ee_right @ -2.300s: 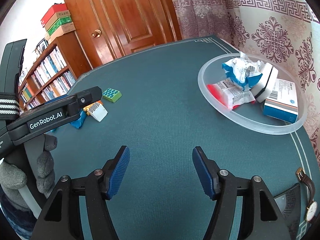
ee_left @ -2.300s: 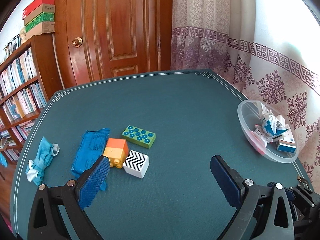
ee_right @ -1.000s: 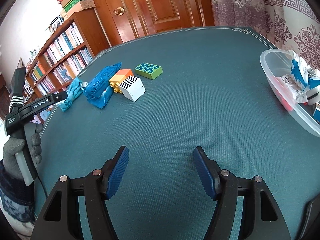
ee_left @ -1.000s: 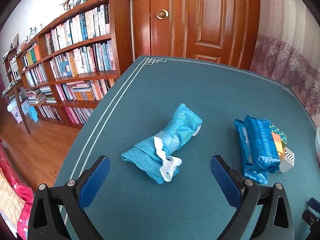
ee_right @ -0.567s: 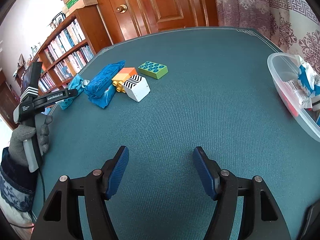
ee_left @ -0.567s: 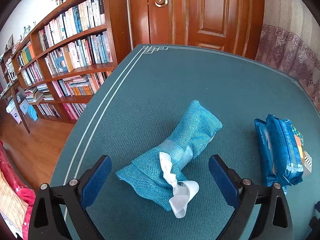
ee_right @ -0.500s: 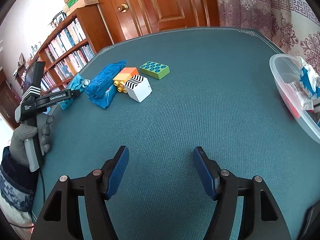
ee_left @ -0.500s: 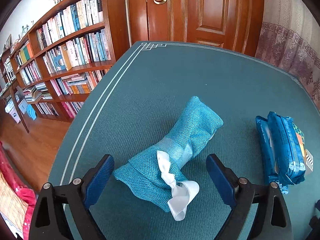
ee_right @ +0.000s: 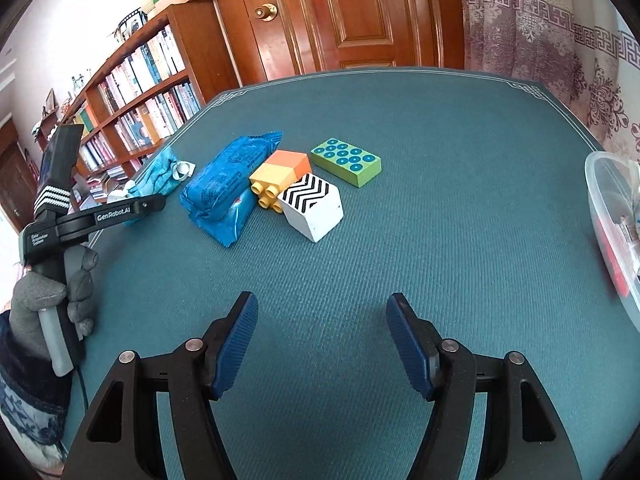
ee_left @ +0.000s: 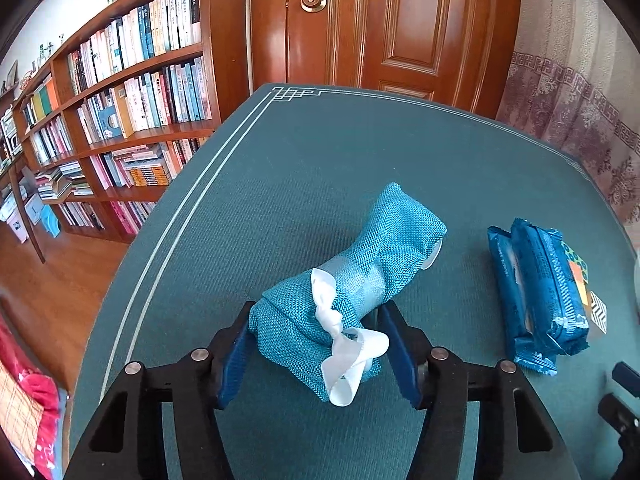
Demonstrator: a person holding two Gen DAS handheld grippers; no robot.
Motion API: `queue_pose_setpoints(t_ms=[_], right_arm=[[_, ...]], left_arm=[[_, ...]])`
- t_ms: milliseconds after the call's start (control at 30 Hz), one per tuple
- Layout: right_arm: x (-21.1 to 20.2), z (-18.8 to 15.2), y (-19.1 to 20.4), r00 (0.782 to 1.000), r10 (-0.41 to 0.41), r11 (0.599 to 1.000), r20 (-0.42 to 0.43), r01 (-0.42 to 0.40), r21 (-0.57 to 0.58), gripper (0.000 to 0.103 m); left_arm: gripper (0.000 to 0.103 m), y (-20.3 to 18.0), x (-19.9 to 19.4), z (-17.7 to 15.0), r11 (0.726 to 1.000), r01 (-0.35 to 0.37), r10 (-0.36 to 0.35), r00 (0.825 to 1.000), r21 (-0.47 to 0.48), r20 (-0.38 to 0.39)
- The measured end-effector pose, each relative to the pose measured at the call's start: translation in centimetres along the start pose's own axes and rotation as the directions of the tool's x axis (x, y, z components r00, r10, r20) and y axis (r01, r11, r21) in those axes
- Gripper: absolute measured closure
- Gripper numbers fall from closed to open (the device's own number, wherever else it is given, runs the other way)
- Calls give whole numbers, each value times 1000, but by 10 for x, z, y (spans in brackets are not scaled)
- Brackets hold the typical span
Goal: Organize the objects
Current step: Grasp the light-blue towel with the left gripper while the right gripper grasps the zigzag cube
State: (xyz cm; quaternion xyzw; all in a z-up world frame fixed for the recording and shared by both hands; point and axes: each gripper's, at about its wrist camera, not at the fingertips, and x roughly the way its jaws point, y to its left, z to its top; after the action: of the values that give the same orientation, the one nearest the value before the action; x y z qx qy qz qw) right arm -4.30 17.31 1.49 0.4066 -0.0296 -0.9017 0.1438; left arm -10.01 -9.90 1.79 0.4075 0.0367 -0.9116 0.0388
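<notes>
A teal woven pouch (ee_left: 348,276) with a white ribbon lies on the green table (ee_left: 304,160). My left gripper (ee_left: 320,352) has both pads pressed on the pouch's near end. The pouch (ee_right: 160,172) and the left gripper (ee_right: 132,208) also show in the right wrist view, at the table's left edge. A blue wipes packet (ee_right: 228,182), an orange-yellow brick (ee_right: 280,174), a zigzag block (ee_right: 314,206) and a green dotted block (ee_right: 346,160) lie together mid-table. My right gripper (ee_right: 322,338) is open and empty, near the front.
A clear plastic bowl (ee_right: 604,204) holding packets stands at the right edge. The blue packet (ee_left: 540,292) lies right of the pouch. A bookshelf (ee_left: 100,120) and a wooden door (ee_left: 384,28) stand beyond the table. The table's left edge (ee_left: 160,248) is close.
My left gripper swung left from the blocks to the pouch, moved in and closed on its near end. My right gripper stayed open and shifted its view left.
</notes>
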Motion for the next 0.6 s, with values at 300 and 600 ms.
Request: queue_pose_setpoints(t_ms=[300, 600], right_arm=[[21, 28, 7, 1000, -14, 1000, 22, 13, 9, 35], [47, 45, 15, 998, -50, 999, 31, 50, -15, 35]], left_arm=[[40, -13, -20, -4, 997, 74, -74, 997, 17, 34], [40, -23, -28, -8, 994, 103, -104, 993, 31, 48]])
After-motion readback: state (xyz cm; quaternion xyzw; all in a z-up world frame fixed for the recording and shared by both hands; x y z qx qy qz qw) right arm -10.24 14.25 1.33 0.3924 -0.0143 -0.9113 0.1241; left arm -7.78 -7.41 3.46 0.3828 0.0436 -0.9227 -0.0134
